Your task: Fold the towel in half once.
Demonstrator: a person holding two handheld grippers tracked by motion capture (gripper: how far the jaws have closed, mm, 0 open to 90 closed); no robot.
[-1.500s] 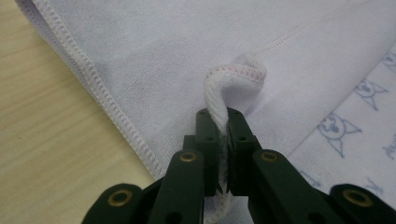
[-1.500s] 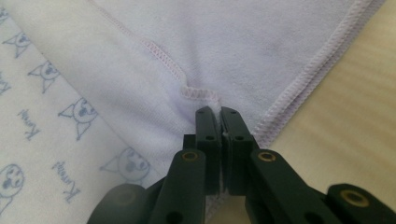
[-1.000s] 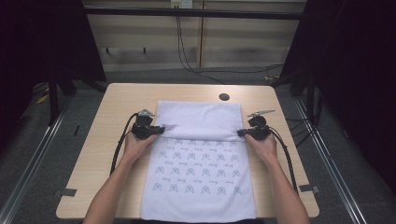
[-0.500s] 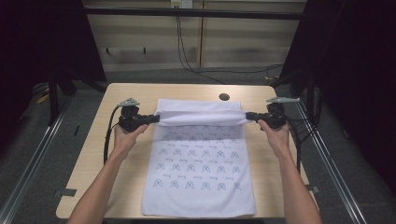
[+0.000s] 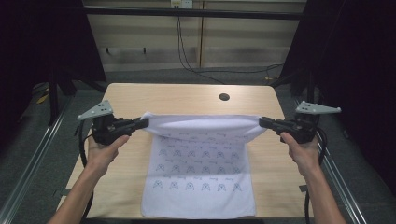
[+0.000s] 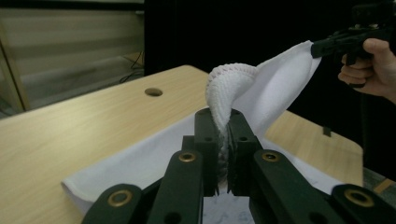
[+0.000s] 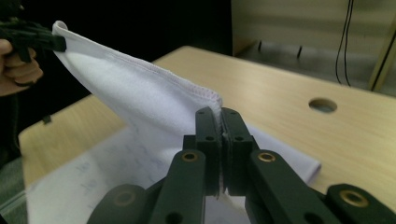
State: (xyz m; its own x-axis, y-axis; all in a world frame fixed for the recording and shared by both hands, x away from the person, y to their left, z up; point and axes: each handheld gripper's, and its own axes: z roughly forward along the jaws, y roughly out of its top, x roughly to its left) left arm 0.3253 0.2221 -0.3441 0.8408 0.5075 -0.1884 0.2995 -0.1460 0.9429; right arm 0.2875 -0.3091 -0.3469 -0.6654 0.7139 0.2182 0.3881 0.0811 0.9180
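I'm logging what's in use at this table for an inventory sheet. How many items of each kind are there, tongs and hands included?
Towel, white with a small printed pattern: 1
Tongs: 2, left tongs and right tongs, each shut on a far corner of the towel
Hands: 2, left hand and right hand
Table, wooden with a round hole: 1
Total: 6

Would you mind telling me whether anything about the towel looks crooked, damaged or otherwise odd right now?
Nothing stands out. The towel hangs evenly between the left gripper and right gripper, each shut on a far corner, with its near half flat on the table. No tear or stain shows.
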